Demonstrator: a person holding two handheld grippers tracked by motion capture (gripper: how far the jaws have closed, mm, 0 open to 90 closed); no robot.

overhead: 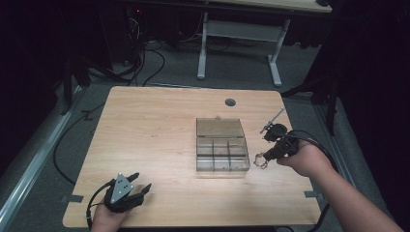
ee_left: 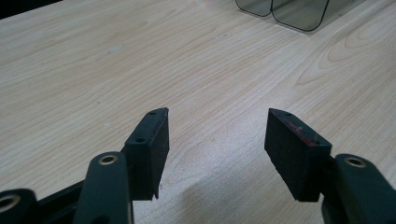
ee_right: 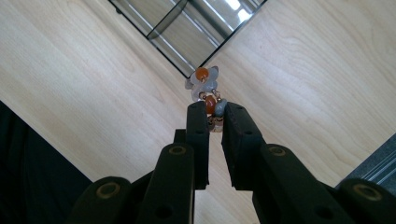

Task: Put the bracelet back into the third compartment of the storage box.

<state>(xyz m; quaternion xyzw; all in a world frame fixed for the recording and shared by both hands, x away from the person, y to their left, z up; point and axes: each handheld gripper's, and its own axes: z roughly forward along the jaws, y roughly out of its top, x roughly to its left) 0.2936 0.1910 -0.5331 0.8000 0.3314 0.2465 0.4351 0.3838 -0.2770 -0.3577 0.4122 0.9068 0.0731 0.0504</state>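
Beaded bracelet (ee_right: 207, 88) pinched in the right claw (ee_right: 215, 112), hanging just off the near right corner of the clear compartment box (overhead: 222, 145) mid-bench (overhead: 145, 130), box lying ahead-left of that claw; left claw (ee_left: 215, 135) spread, empty, well apart at near edge.

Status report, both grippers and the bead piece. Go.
Left gripper open, empty, low over the wooden table. Right gripper shut on orange-and-grey beaded bracelet, beside clear plastic compartment box. Nothing in the way.
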